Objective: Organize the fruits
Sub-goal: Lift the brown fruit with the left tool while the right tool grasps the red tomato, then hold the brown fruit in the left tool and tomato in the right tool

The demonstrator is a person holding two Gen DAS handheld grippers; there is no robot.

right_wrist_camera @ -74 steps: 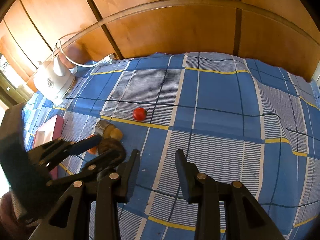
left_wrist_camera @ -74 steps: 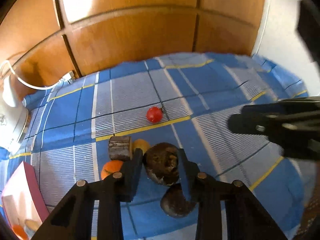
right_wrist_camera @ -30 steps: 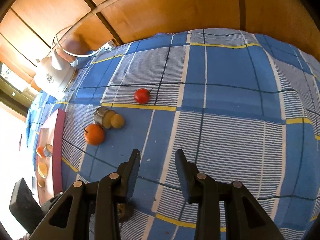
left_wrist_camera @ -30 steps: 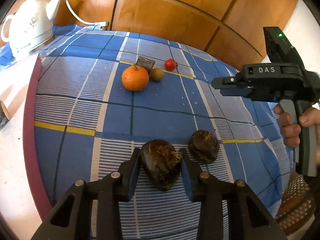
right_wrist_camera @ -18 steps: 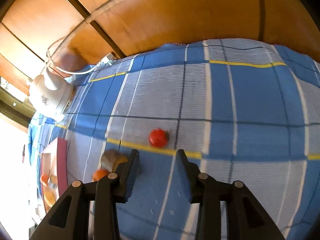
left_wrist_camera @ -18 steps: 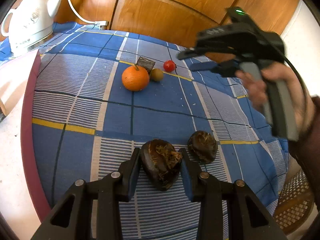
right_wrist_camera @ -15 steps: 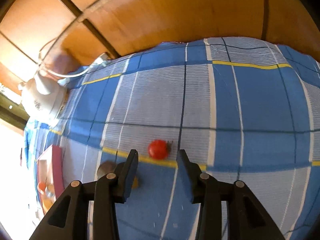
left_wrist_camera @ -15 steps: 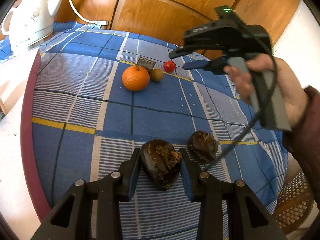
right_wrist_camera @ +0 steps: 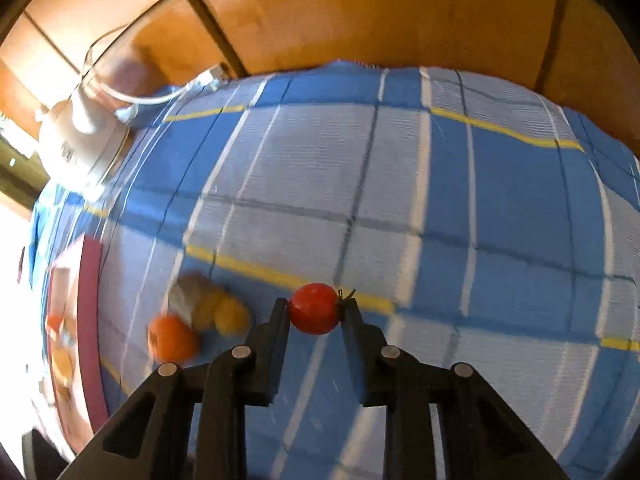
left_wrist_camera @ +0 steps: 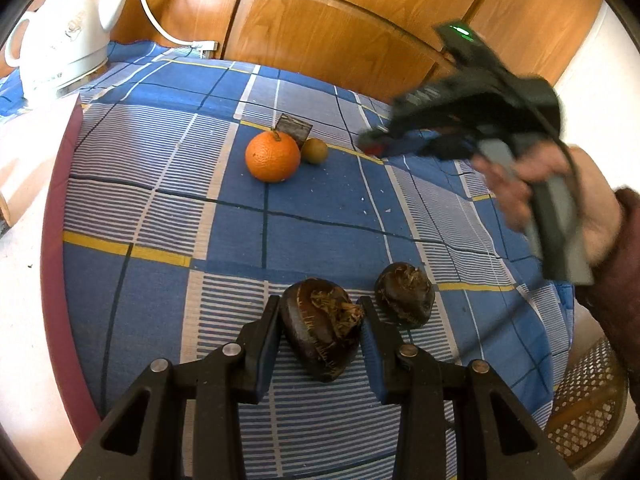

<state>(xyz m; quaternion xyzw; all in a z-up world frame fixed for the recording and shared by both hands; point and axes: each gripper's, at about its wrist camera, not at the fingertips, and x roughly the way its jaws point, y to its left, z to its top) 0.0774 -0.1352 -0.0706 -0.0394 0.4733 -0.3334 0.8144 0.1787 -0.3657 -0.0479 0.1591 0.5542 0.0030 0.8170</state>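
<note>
My left gripper [left_wrist_camera: 319,309] is shut on a dark brown shrivelled fruit [left_wrist_camera: 320,334] low over the blue checked cloth [left_wrist_camera: 320,236]. A second dark fruit [left_wrist_camera: 404,294] lies just to its right. Farther off sit an orange [left_wrist_camera: 273,156], a small yellow-brown fruit [left_wrist_camera: 315,151] and a dark block [left_wrist_camera: 294,128]. In the right wrist view, my right gripper [right_wrist_camera: 316,307] has its jaws closing, and both pads press a small red tomato [right_wrist_camera: 314,308] on the cloth. The orange [right_wrist_camera: 172,338] and the yellow fruit [right_wrist_camera: 230,316] show blurred to its left. A hand holds the right gripper [left_wrist_camera: 374,142] down at the tomato.
A white kettle [left_wrist_camera: 60,40] with its cord stands at the far left corner. A maroon-rimmed tray [left_wrist_camera: 52,240] borders the cloth on the left. Wooden panels back the table. A wicker seat [left_wrist_camera: 584,400] shows past the right edge.
My right gripper has moved in over the tomato and its jaws have closed onto it. The left gripper has stayed put with the dark fruit in its grip.
</note>
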